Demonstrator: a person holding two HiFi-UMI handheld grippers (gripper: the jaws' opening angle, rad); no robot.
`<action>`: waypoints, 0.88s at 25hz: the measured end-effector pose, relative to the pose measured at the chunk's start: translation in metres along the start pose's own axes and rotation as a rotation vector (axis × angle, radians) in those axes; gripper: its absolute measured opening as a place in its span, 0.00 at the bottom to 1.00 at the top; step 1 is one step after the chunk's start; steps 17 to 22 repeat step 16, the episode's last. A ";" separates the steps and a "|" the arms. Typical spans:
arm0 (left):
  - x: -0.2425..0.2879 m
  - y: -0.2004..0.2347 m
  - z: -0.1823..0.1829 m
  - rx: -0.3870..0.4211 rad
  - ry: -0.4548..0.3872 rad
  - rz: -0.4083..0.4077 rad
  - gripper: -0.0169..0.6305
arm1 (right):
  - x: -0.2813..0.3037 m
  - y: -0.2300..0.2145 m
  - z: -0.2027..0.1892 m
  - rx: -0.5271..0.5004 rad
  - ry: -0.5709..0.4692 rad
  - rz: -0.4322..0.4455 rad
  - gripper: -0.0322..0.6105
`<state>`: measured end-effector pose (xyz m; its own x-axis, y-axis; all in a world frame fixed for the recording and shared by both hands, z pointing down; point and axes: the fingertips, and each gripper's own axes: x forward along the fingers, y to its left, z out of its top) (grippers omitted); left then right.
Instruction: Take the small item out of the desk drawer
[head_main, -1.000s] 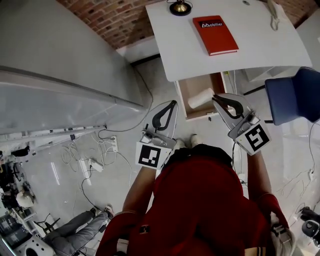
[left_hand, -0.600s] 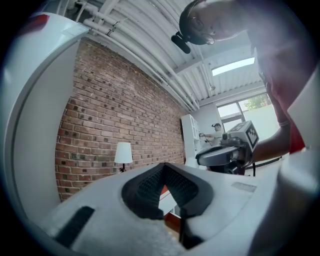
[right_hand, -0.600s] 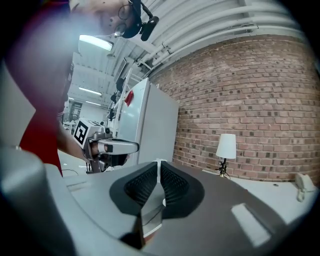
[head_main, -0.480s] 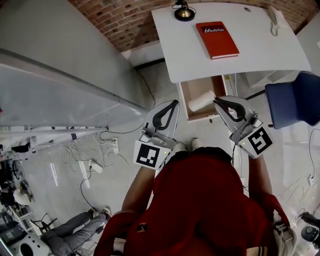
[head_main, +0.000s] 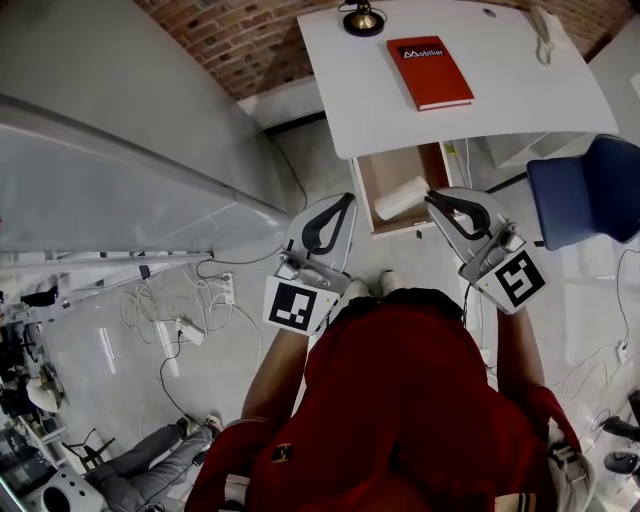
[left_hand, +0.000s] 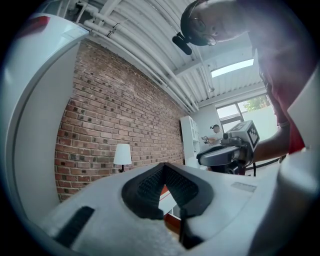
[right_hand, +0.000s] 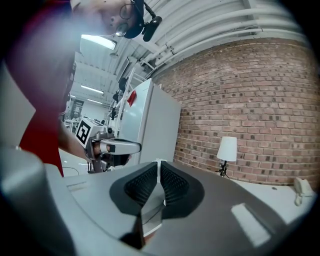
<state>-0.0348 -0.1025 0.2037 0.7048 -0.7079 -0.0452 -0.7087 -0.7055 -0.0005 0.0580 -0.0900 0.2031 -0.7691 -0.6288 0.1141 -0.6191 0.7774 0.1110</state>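
Under the white desk a brown wooden drawer stands pulled open. A white roll lies inside it, toward the right. My right gripper is at the drawer's right side, just beside the roll. In the right gripper view its pads stand almost together, with a thin white edge of the drawer between them. My left gripper hangs left of the drawer, apart from it. Its tips touch in the left gripper view and nothing is held.
A red book, a lamp and a white phone sit on the desk. A blue chair stands at the right and a big white cabinet at the left. Cables and a power strip lie on the floor.
Almost nothing has moved. The left gripper has drifted slightly left, and the right gripper stays at the drawer with the same narrow jaw gap.
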 end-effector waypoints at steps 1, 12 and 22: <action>0.000 -0.001 0.000 -0.001 0.001 -0.003 0.03 | -0.001 0.000 0.000 0.001 0.001 -0.003 0.10; 0.003 -0.010 -0.004 -0.002 0.008 -0.012 0.03 | -0.016 -0.004 -0.008 0.003 0.014 -0.024 0.10; 0.002 -0.011 -0.004 -0.003 0.013 -0.007 0.03 | -0.018 -0.006 -0.007 0.000 0.017 -0.025 0.10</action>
